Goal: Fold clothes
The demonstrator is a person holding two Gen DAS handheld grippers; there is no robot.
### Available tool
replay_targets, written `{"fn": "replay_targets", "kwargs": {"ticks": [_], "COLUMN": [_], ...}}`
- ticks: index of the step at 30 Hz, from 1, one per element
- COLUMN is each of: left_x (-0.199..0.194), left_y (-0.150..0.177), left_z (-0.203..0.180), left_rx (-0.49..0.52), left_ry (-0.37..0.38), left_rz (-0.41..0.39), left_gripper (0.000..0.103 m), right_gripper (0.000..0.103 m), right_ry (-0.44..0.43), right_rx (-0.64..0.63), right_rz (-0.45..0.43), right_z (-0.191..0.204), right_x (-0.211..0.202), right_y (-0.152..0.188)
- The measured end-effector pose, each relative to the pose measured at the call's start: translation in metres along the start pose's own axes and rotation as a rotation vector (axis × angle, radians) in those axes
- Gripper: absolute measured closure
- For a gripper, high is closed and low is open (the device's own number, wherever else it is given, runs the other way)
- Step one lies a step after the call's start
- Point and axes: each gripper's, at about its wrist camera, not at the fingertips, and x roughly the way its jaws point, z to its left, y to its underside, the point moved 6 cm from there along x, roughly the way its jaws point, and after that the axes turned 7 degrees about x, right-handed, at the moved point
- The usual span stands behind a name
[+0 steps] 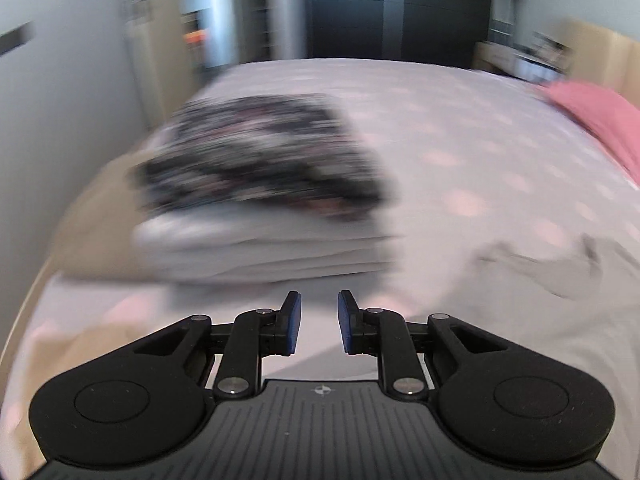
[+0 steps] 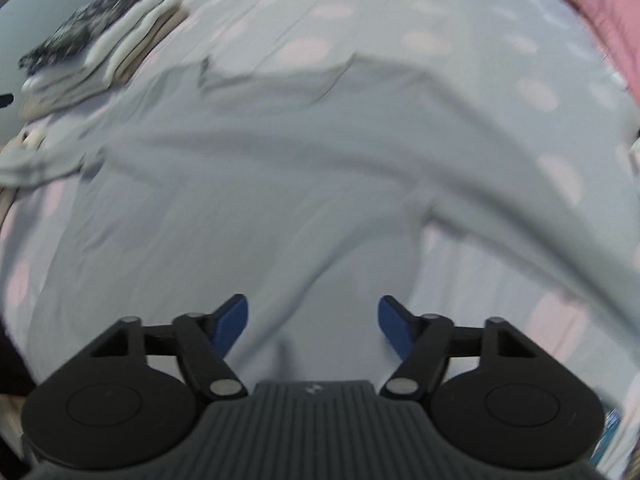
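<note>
Several garments already sit folded in a stack [image 2: 100, 48] near the far left corner of the bed [image 1: 460, 128], a dark patterned piece on top of pale and beige ones, so that share of the folding looks finished as far as you can see. What remains is the large pale grey garment [image 2: 300, 152] spread across the middle of the bed; from your right wrist view it lies mostly flat, with a notched edge toward the far side, an arm of cloth trailing toward the left edge, and another running off toward the right edge. It shows creases but no completed fold that you can make out, though motion blur softens both views and hides fine detail. Your right gripper [image 2: 313, 320] hovers just above the near part of this garment with its fingers spread wide and nothing between them. Your left gripper [image 1: 319, 322] points toward the stack, fingers parted with a narrow gap and likewise holding nothing; a rumpled end of the grey garment shows at its right. A pink cover [image 1: 592, 120] lies along the far right edge and seems no part of the job. By my reading, the grey piece is the one left to fold and add to the stack.
</note>
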Motion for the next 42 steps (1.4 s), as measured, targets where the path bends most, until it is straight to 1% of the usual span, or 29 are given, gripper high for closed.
{"fn": "replay_targets", "kwargs": {"ticks": [2, 5, 7, 8, 10, 12, 15, 17, 19, 22, 26, 28, 29, 30, 33, 35, 36, 37, 38, 39, 40, 41, 42], "left_x": [0.015, 0.045, 0.067, 0.077, 0.098, 0.124, 0.152, 0.164, 0.174, 0.188, 0.2, 0.201, 0.2, 0.2, 0.2, 0.203, 0.203, 0.202, 0.202, 0.202, 0.202, 0.201, 0.199], "left_y": [-0.009, -0.015, -0.017, -0.018, -0.02, -0.025, -0.032, -0.034, -0.037, -0.036, -0.027, -0.022, -0.021, -0.019, -0.016, -0.016, -0.017, -0.018, -0.018, -0.019, -0.019, -0.021, -0.024], "left_z": [-0.038, -0.083, -0.102, -0.108, -0.12, -0.126, -0.13, -0.133, -0.138, -0.148, -0.165, -0.174, -0.178, -0.181, -0.187, -0.185, -0.184, -0.184, -0.185, -0.185, -0.185, -0.185, -0.182], "left_rx": [0.098, 0.219, 0.243, 0.252, 0.27, 0.262, 0.229, 0.212, 0.215, 0.24, 0.278, 0.306, 0.319, 0.331, 0.342, 0.317, 0.299, 0.289, 0.288, 0.285, 0.282, 0.275, 0.268], "left_ry": [0.071, 0.114, 0.128, 0.133, 0.143, 0.17, 0.191, 0.223, 0.249, 0.282, 0.318, 0.321, 0.319, 0.316, 0.305, 0.305, 0.305, 0.302, 0.297, 0.29, 0.282, 0.267, 0.244], "left_rz": [-0.005, 0.012, 0.026, 0.029, 0.034, 0.04, 0.026, 0.013, 0.009, 0.018, 0.032, 0.019, 0.011, 0.004, -0.01, -0.004, 0.0, 0.005, 0.007, 0.01, 0.012, 0.011, 0.006], "left_gripper": [0.086, 0.086, 0.086, 0.086, 0.086, 0.086, 0.086, 0.086, 0.086, 0.086, 0.086, 0.084, 0.081, 0.076, 0.076, 0.076, 0.076, 0.076, 0.076, 0.077, 0.081, 0.095, 0.099], "right_gripper": [0.038, 0.038, 0.038, 0.038, 0.045, 0.045, 0.045, 0.045, 0.042, 0.038, 0.032, 0.027, 0.026, 0.026, 0.026, 0.029, 0.037, 0.052, 0.057, 0.067, 0.082, 0.085, 0.091], "right_ry": [0.01, 0.037, 0.052, 0.056, 0.065, 0.074, 0.091, 0.098, 0.103, 0.113, 0.103, 0.101, 0.102, 0.106, 0.106, 0.089, 0.08, 0.066, 0.059, 0.053, 0.052, 0.05, 0.06], "right_rx": [0.006, 0.016, 0.01, 0.004, -0.006, -0.017, -0.014, -0.004, 0.003, 0.002, 0.011, 0.009, 0.004, -0.002, -0.009, 0.004, 0.013, 0.019, 0.018, 0.017, 0.007, -0.005, -0.006], "right_rz": [-0.033, -0.065, -0.076, -0.082, -0.093, -0.104, -0.115, -0.125, -0.136, -0.154, -0.191, -0.21, -0.218, -0.219, -0.21, -0.196, -0.19, -0.2, -0.2, -0.2, -0.198, -0.196, -0.201], "right_z": [-0.018, -0.036, -0.044, -0.047, -0.053, -0.059, -0.07, -0.078, -0.086, -0.095, -0.1, -0.1, -0.099, -0.098, -0.095, -0.092, -0.091, -0.088, -0.085, -0.082, -0.079, -0.076, -0.076], "right_x": [-0.003, 0.003, 0.01, 0.014, 0.022, 0.029, 0.044, 0.053, 0.063, 0.078, 0.095, 0.104, 0.108, 0.113, 0.13, 0.138, 0.141, 0.14, 0.139, 0.138, 0.135, 0.133, 0.129], "right_y": [-0.017, -0.044, -0.056, -0.061, -0.072, -0.083, -0.099, -0.11, -0.121, -0.139, -0.164, -0.174, -0.178, -0.181, -0.187, -0.186, -0.185, -0.184, -0.183, -0.182, -0.18, -0.179, -0.179]}}
